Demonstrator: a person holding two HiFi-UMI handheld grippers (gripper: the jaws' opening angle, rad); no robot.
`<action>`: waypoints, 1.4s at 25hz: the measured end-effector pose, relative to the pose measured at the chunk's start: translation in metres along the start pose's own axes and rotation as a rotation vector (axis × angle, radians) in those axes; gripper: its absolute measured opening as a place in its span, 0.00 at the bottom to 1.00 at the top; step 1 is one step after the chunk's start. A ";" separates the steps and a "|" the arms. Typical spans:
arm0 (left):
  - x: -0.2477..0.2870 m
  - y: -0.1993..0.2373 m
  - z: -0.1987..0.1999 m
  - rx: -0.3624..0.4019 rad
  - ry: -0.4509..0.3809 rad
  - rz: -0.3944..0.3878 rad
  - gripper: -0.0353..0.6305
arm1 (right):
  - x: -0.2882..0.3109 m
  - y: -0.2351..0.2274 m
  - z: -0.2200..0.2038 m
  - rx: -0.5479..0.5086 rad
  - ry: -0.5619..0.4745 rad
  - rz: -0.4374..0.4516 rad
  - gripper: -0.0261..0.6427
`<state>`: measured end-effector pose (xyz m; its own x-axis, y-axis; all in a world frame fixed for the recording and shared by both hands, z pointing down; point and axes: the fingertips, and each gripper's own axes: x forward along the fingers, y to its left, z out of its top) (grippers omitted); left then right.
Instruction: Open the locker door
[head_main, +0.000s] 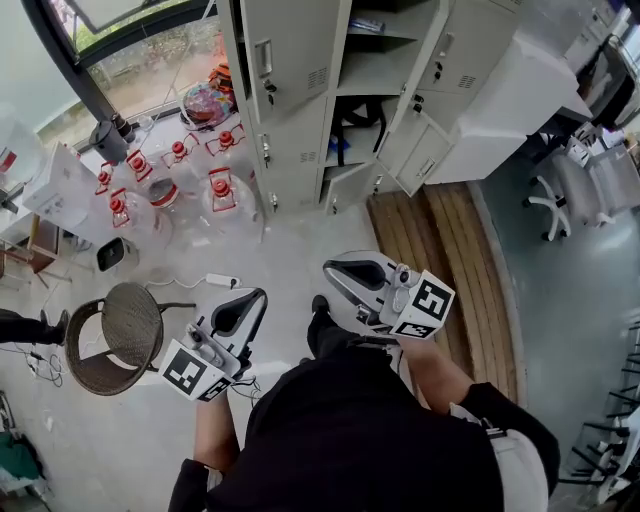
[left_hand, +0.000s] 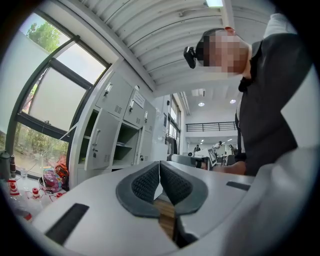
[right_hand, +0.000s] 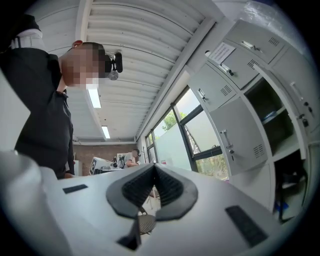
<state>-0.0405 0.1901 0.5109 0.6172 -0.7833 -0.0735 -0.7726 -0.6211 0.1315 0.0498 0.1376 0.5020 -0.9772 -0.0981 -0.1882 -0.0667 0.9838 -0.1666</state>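
A pale grey locker bank (head_main: 300, 100) stands ahead of me on the floor. Its left column has shut doors with handles (head_main: 264, 58). The middle column stands open, showing shelves and a dark bag (head_main: 352, 120). Two doors on the right (head_main: 440, 55) hang ajar. My left gripper (head_main: 260, 295) and right gripper (head_main: 330, 268) are held low in front of the person's body, well short of the lockers. Both are shut with nothing between the pads. The left gripper view shows its jaws (left_hand: 159, 163) closed, with the lockers (left_hand: 102, 137) to the left. The right gripper (right_hand: 154, 165) has the lockers (right_hand: 235, 130) to its right.
A wicker chair (head_main: 125, 335) stands at lower left. Several clear jars with red lids (head_main: 165, 185) crowd the floor left of the lockers. A power strip (head_main: 221, 281) lies ahead. Wooden planks (head_main: 440, 260) and an office chair (head_main: 560, 190) are to the right.
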 end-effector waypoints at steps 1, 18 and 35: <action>0.007 0.012 0.002 0.001 0.008 0.004 0.08 | 0.005 -0.014 0.002 -0.001 -0.006 0.001 0.06; 0.132 0.172 0.079 0.005 0.019 0.043 0.08 | 0.048 -0.206 0.101 -0.138 -0.035 0.017 0.06; 0.170 0.340 0.244 0.232 0.033 -0.016 0.08 | 0.180 -0.295 0.256 -0.401 -0.003 -0.092 0.06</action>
<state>-0.2345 -0.1596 0.3022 0.6310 -0.7748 -0.0405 -0.7740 -0.6251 -0.1005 -0.0545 -0.2085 0.2698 -0.9629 -0.1887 -0.1928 -0.2280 0.9513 0.2074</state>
